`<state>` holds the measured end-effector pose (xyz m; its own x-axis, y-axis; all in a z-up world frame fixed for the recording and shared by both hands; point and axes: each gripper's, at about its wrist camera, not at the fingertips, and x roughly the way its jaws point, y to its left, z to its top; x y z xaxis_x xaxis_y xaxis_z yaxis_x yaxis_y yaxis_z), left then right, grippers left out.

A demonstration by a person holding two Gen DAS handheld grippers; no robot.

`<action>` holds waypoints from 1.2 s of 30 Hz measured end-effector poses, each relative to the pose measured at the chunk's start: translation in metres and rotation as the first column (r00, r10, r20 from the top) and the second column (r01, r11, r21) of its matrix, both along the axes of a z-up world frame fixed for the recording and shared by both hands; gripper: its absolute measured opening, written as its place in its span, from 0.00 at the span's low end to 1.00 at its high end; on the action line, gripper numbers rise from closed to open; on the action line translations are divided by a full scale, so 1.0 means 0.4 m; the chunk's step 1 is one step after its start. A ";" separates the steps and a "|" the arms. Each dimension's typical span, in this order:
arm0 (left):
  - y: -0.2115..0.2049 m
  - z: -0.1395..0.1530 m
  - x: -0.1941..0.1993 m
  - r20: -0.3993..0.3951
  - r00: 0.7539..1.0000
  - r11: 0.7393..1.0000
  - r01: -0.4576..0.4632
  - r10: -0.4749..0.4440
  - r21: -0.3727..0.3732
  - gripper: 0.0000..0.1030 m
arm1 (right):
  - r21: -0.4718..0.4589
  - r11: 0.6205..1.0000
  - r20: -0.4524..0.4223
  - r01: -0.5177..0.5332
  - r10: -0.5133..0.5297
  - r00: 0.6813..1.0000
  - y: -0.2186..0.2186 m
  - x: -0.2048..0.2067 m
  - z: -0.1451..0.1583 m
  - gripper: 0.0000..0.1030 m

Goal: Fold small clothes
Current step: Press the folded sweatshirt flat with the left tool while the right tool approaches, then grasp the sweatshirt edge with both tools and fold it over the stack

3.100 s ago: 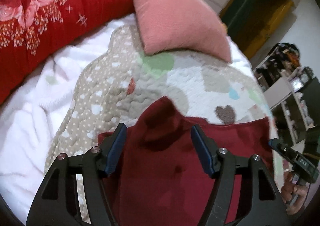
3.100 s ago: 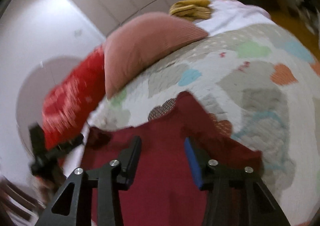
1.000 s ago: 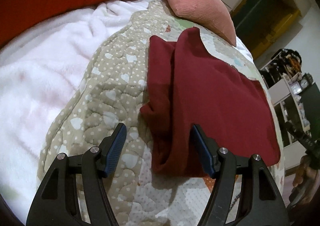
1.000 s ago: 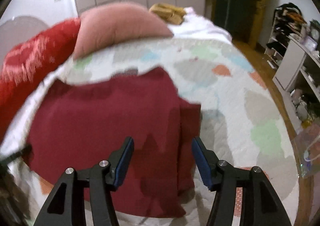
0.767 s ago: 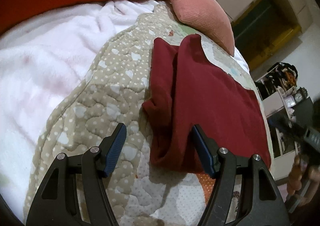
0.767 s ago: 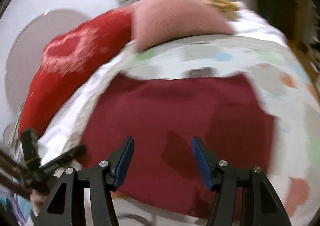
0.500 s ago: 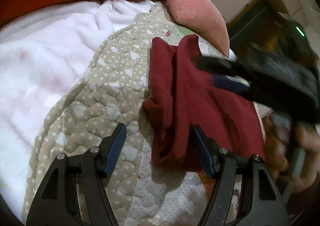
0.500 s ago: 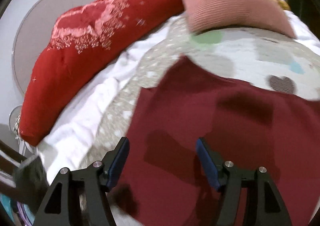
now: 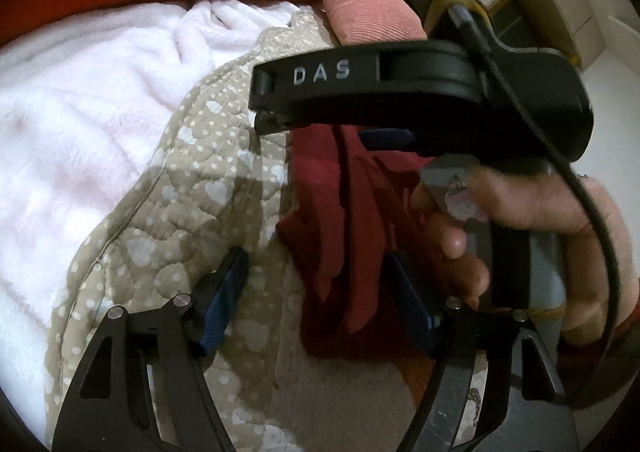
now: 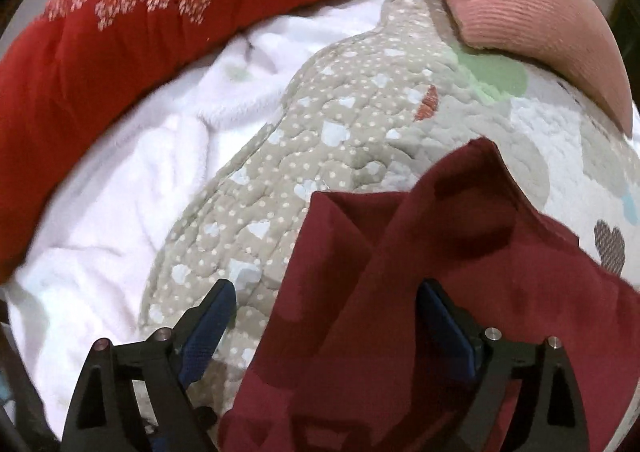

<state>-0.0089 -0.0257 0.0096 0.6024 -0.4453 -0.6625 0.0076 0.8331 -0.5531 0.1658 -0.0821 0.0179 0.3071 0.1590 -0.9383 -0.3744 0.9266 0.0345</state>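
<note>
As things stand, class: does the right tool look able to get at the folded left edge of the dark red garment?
Probably yes. The right tool, jaws open, straddles the dark red garment edge on the quilt; nothing lies between them.

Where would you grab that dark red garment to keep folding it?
Probably the bunched, folded-over edge of the garment nearest the beige quilt. It stands up in ridges there, so it offers something to pinch. Come from above on the quilt side, where the right gripper already straddles that edge with jaws open.
</note>
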 end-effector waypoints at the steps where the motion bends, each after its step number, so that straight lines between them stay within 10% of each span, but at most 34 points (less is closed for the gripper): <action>1: -0.002 0.001 0.001 0.002 1.000 1.000 0.001 -0.001 0.000 0.74 | 0.002 1.000 0.012 -0.006 0.006 1.000 -0.002 -0.002 -0.001 0.84; 7: -0.024 0.005 0.014 0.021 1.000 1.000 -0.011 0.010 0.030 0.81 | 0.106 0.994 0.059 0.006 -0.012 0.998 -0.096 -0.019 0.029 0.30; 10: -0.034 0.008 0.019 0.033 0.999 0.999 -0.025 0.024 0.044 0.81 | 0.208 0.978 0.058 0.009 -0.021 0.998 -0.143 -0.031 0.050 0.19; 12: -0.038 0.012 0.025 0.036 0.999 0.999 -0.024 0.023 0.036 0.77 | 0.262 0.965 0.060 0.016 -0.033 0.998 -0.165 -0.036 0.063 0.17; 15: -0.044 0.017 0.023 0.042 0.999 1.000 0.027 -0.027 0.001 0.38 | 0.301 0.954 0.080 0.011 -0.037 0.996 -0.183 -0.050 0.081 0.16; 18: -0.072 0.045 0.008 0.074 0.996 0.997 0.041 -0.046 0.065 0.28 | 0.330 0.944 0.096 0.007 -0.041 0.994 -0.205 -0.076 0.102 0.16; 36: -0.308 0.227 -0.032 0.198 0.954 0.970 0.197 -0.224 0.145 0.22 | 0.419 0.907 0.217 0.047 -0.150 0.965 -0.512 -0.188 0.283 0.14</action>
<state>-0.0216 -0.1489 0.1005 0.6361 -0.5004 -0.5874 0.2956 0.8611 -0.4136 0.0907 -0.2871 0.1310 0.5472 0.4678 -0.6941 -0.3267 0.8828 0.3374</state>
